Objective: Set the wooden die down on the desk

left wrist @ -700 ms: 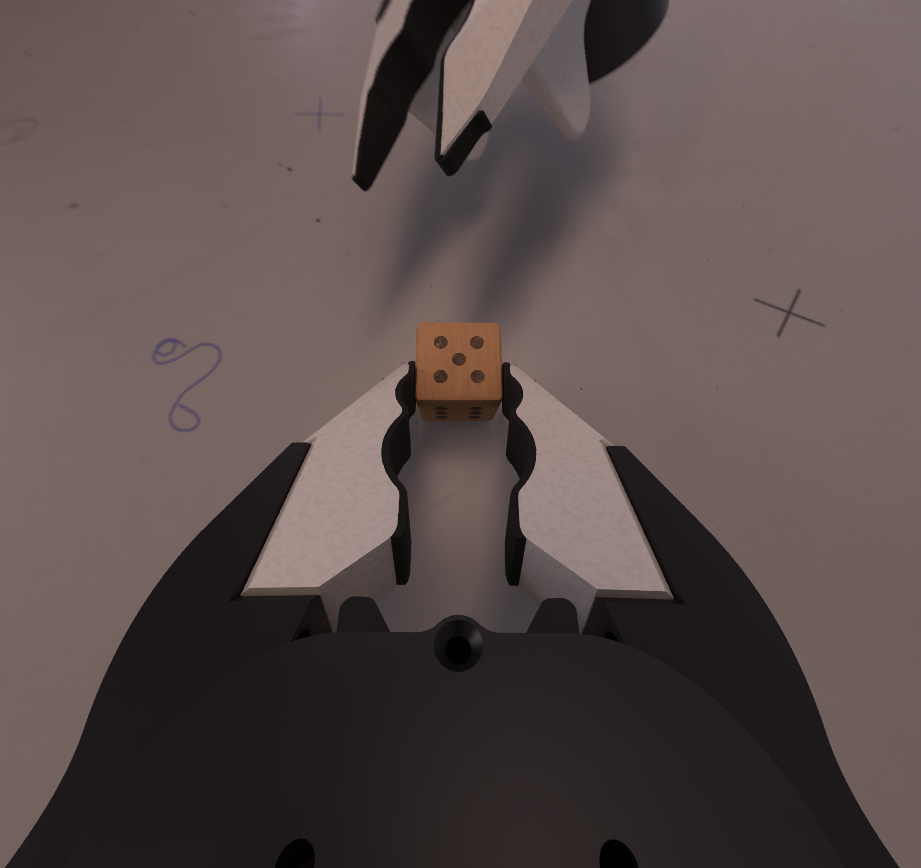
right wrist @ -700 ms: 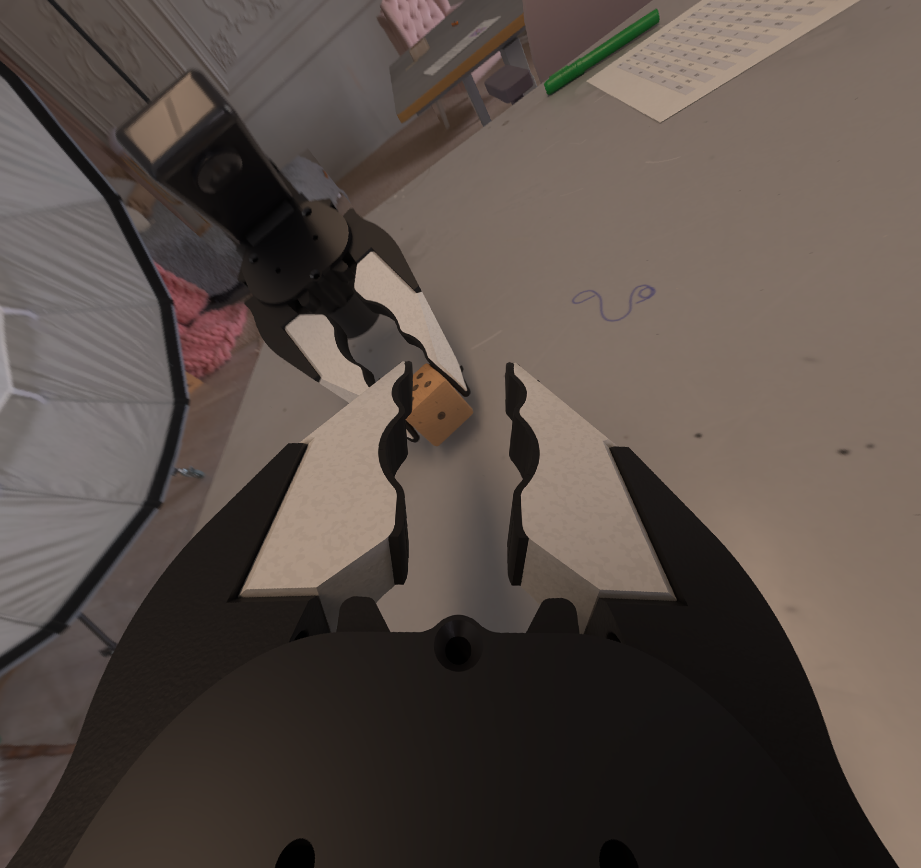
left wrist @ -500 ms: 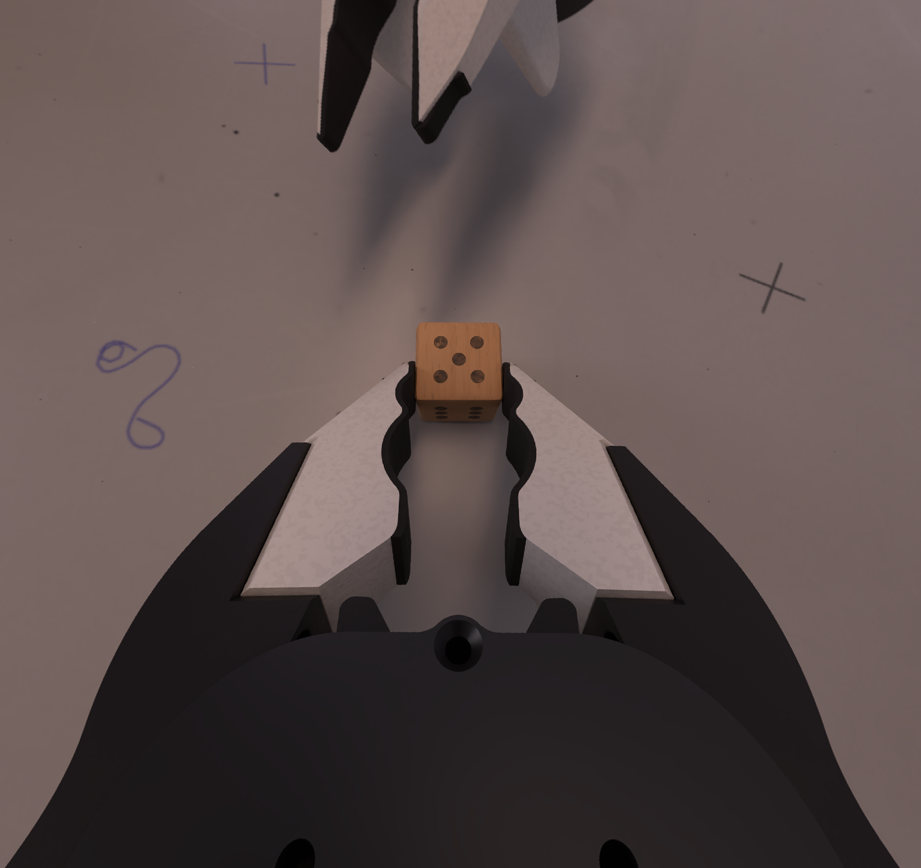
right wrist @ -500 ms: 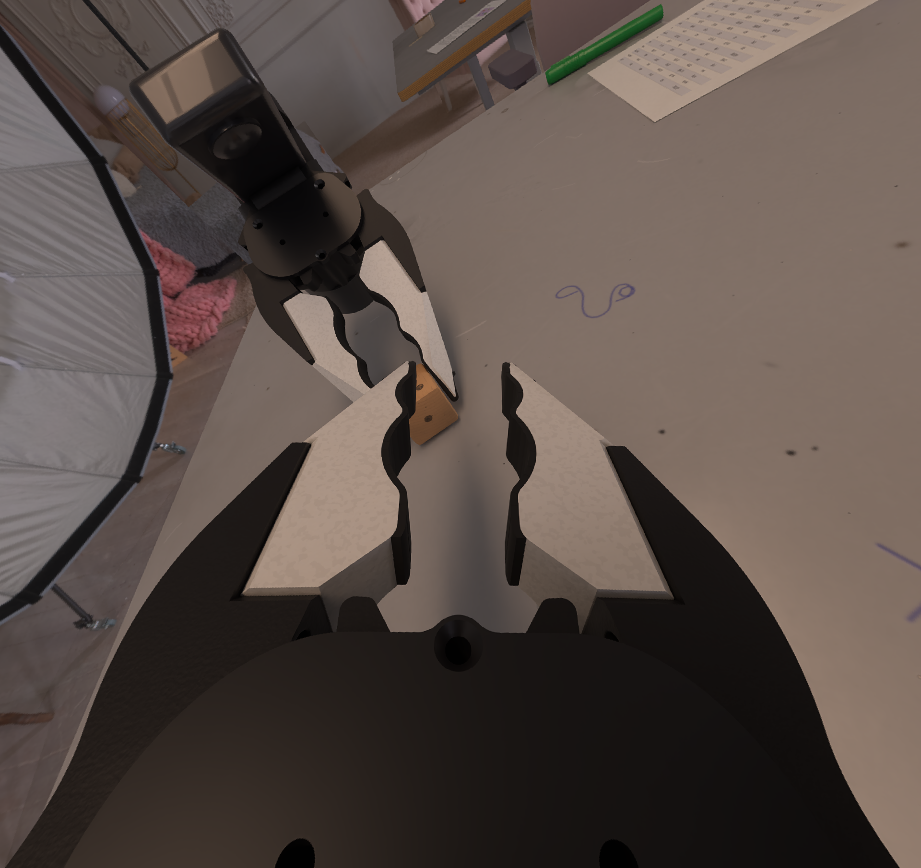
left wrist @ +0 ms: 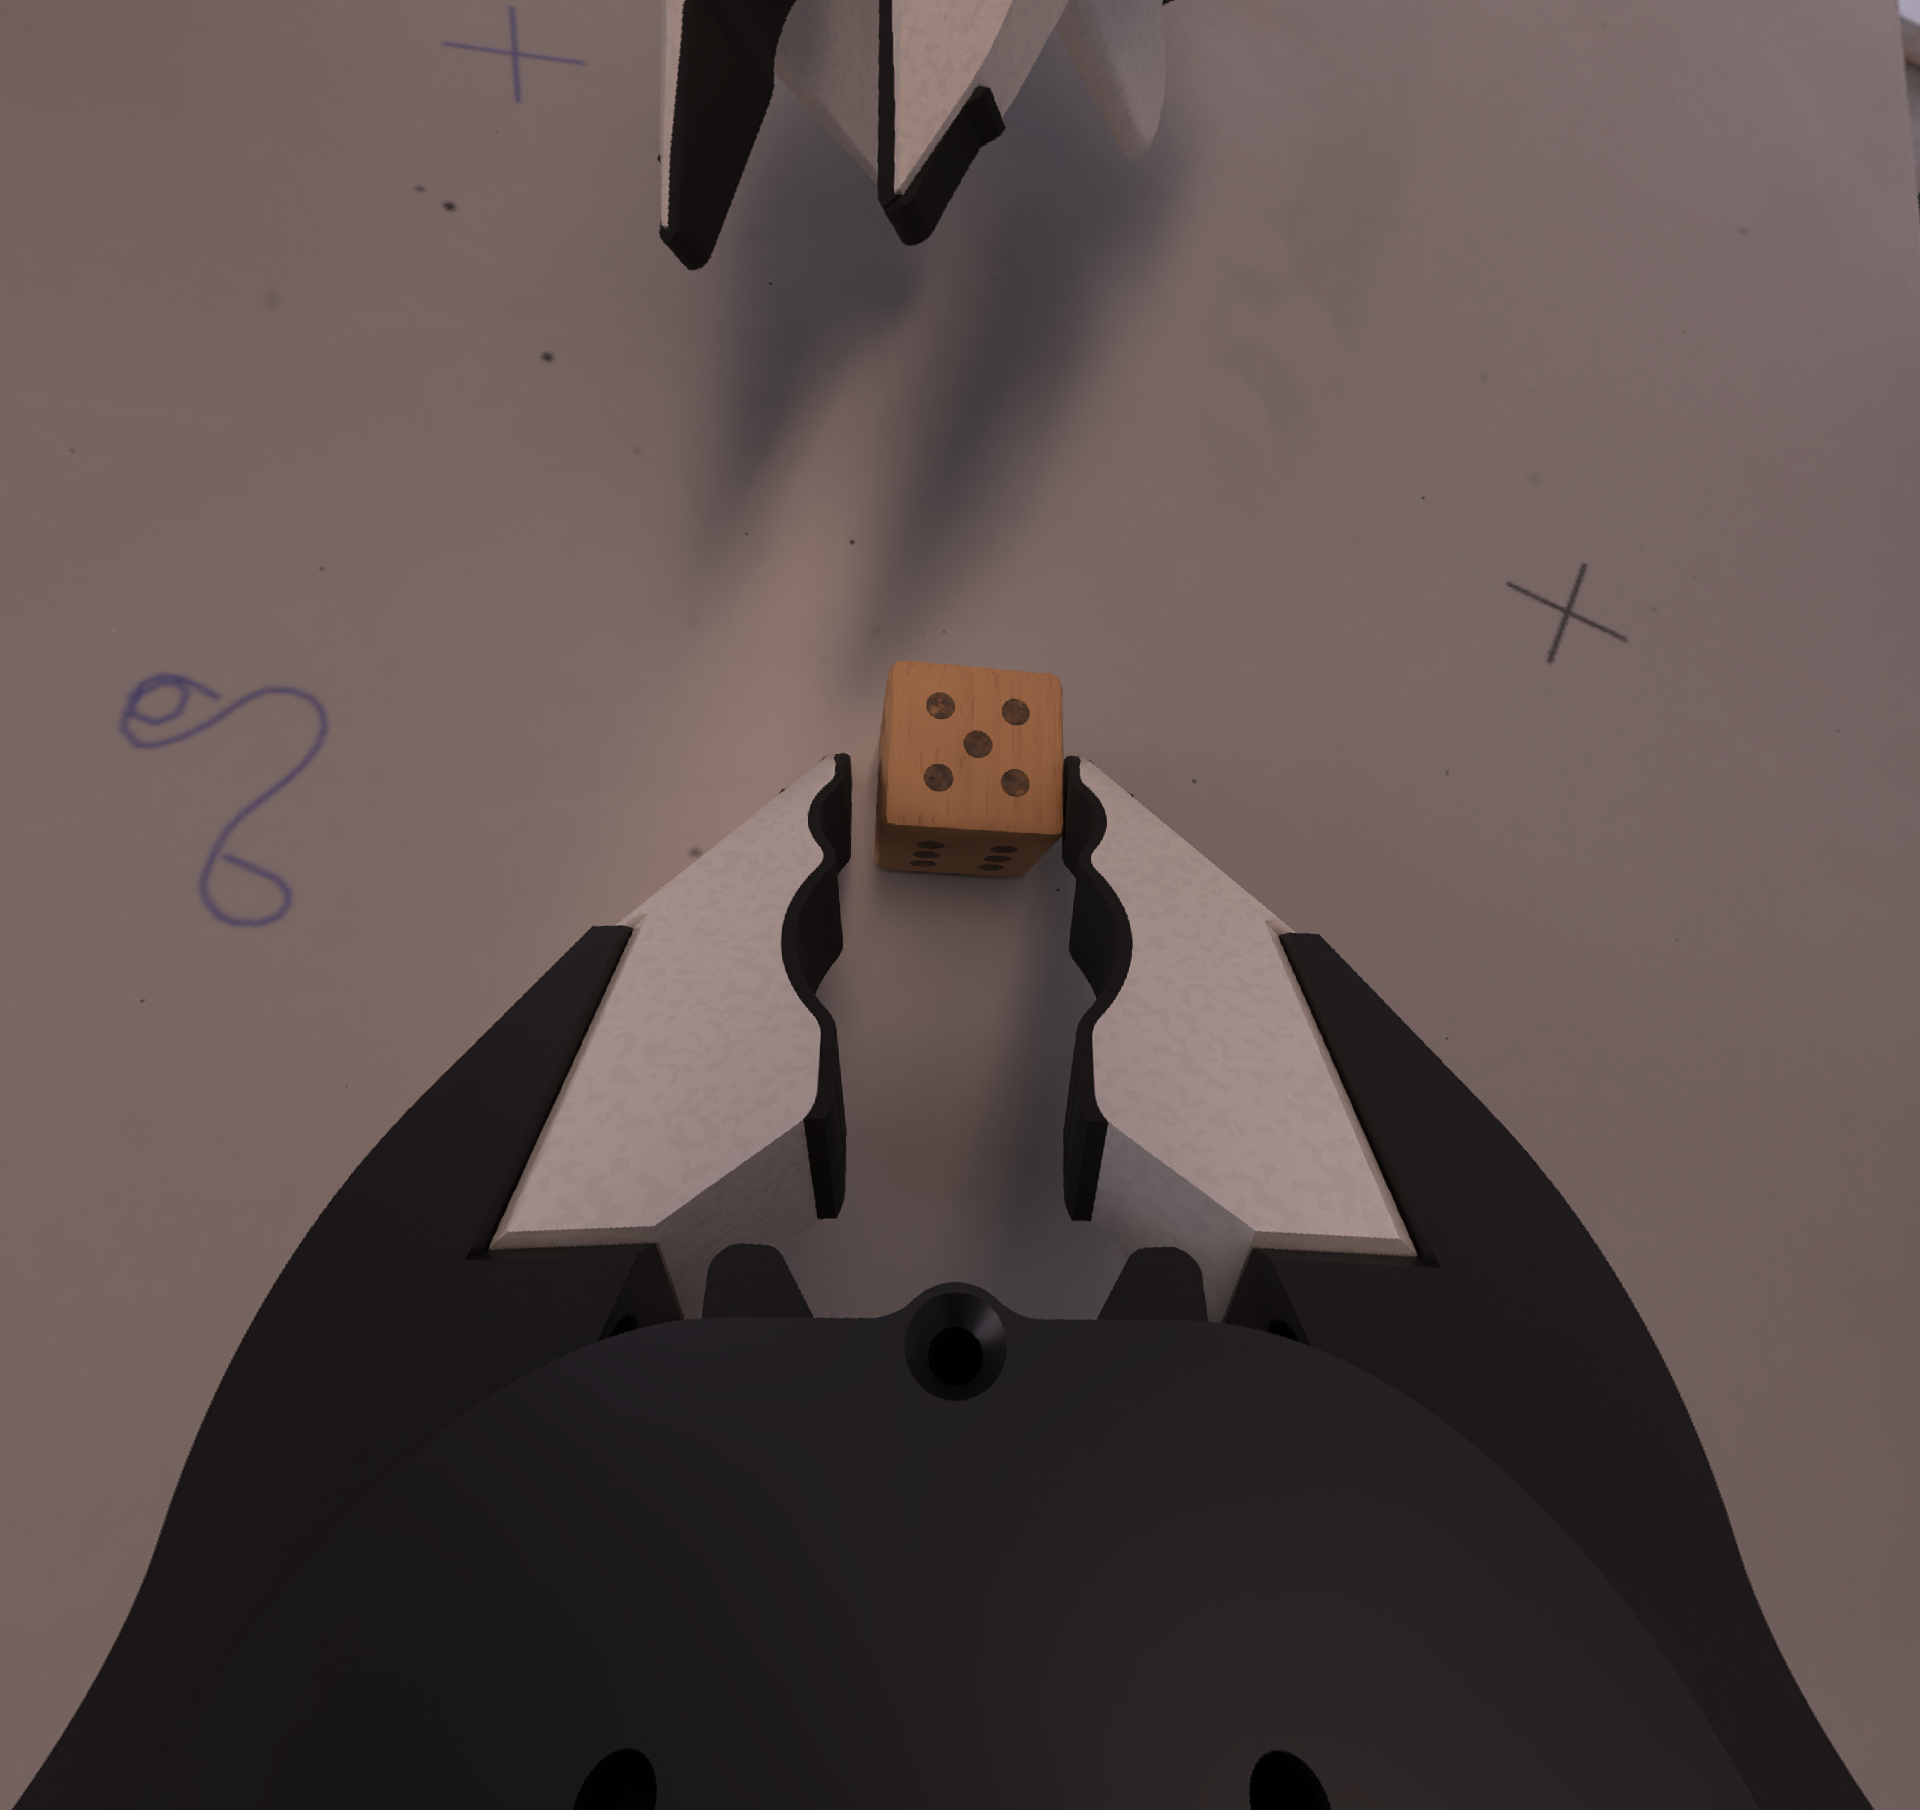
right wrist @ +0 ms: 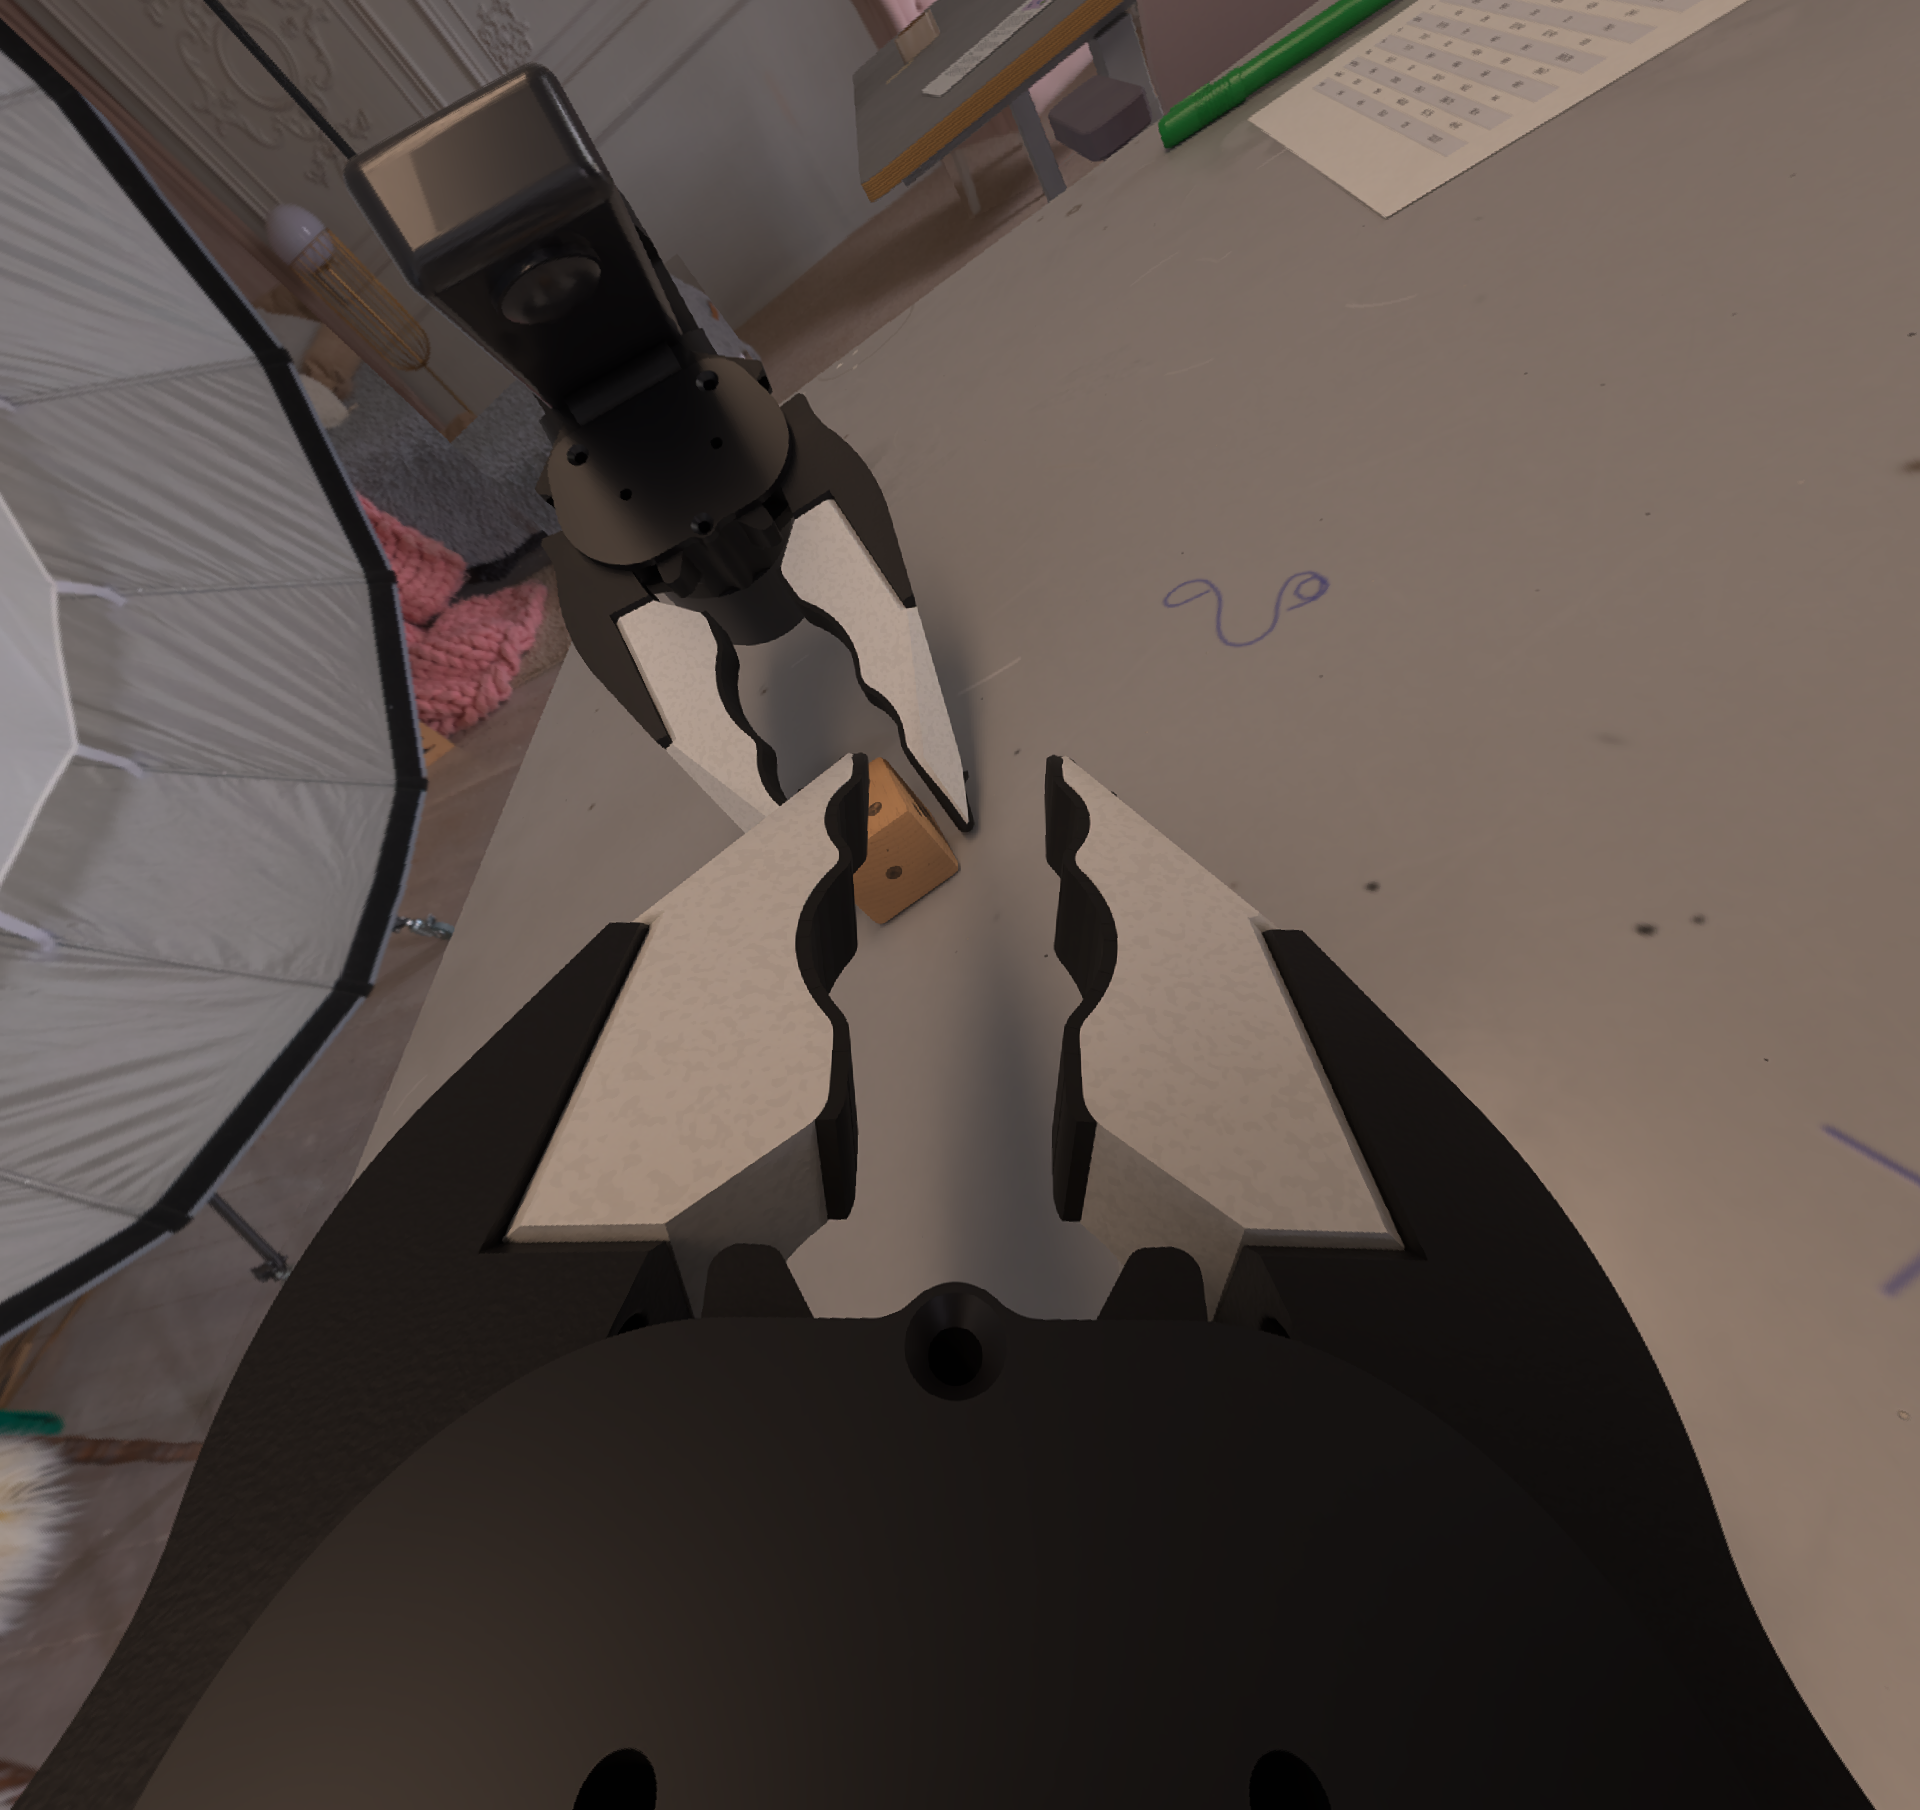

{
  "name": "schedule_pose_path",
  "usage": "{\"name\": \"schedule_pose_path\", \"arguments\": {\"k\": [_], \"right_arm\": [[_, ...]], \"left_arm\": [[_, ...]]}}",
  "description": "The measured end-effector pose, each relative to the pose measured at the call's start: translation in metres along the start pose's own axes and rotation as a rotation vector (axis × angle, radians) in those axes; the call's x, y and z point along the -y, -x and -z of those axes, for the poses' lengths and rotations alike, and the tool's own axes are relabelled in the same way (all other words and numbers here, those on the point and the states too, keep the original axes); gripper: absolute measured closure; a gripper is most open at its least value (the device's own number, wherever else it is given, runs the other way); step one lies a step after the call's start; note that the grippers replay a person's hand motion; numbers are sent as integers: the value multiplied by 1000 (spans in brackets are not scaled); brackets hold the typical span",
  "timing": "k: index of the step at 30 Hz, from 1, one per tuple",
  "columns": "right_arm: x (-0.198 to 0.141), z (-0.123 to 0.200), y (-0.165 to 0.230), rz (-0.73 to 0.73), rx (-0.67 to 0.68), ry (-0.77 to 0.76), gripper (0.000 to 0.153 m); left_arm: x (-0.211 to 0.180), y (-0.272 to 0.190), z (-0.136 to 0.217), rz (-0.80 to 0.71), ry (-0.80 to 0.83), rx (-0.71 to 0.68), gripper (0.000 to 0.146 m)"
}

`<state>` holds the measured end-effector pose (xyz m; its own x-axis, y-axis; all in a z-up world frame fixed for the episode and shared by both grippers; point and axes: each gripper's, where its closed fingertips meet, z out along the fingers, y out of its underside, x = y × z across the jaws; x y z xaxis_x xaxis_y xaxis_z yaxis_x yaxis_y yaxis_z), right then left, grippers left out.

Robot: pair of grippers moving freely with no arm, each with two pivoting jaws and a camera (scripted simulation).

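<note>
The wooden die (left wrist: pixel 971 763) rests on the grey desk (left wrist: pixel 416 513), five pips up. My left gripper (left wrist: pixel 956 768) is open around it, with a small gap showing at the left finger, while the right finger is close against the die. In the right wrist view the die (right wrist: pixel 909 861) lies under the tips of the left gripper (right wrist: pixel 868 804), partly hidden by my own left finger. My right gripper (right wrist: pixel 954 763) is open and empty, hovering above the desk (right wrist: pixel 1455 721) just beyond the die. It also shows in the left wrist view (left wrist: pixel 798 243).
Pen marks are on the desk: a blue squiggle (left wrist: pixel 223 794) and crosses (left wrist: pixel 1567 612). A green marker (right wrist: pixel 1283 56) and a printed sheet (right wrist: pixel 1558 46) lie far off. The desk's edge runs close to the die, with a large softbox (right wrist: pixel 156 721) beyond it.
My left gripper's jaws have parted from the die, which now sits on the desk slightly turned. The right gripper has shifted a little and stays open.
</note>
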<state>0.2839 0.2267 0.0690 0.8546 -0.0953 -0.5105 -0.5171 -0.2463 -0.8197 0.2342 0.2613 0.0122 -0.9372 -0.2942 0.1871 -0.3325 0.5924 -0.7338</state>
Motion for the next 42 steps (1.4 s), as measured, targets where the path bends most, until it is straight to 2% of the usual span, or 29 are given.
{"name": "schedule_pose_path", "arguments": {"k": [5, 14, 25, 37, 42], "right_arm": [[1, 1, 1, 8, 9, -7, 119], [7, 12, -5, 132, -42, -23, 117], [7, 14, -12, 167, -77, -10, 116], [5, 23, -16, 209, -97, 13, 115], [6, 31, -15, 239, -98, 0, 114]], "left_arm": [[3, 2, 5, 8, -31, 50, 102], [0, 0, 24, 169, -157, 139, 104], [-6, -4, 18, 282, -126, 133, 107], [-7, -5, 14, 306, -109, 134, 109], [8, -2, 17, 309, -195, 141, 109]]}}
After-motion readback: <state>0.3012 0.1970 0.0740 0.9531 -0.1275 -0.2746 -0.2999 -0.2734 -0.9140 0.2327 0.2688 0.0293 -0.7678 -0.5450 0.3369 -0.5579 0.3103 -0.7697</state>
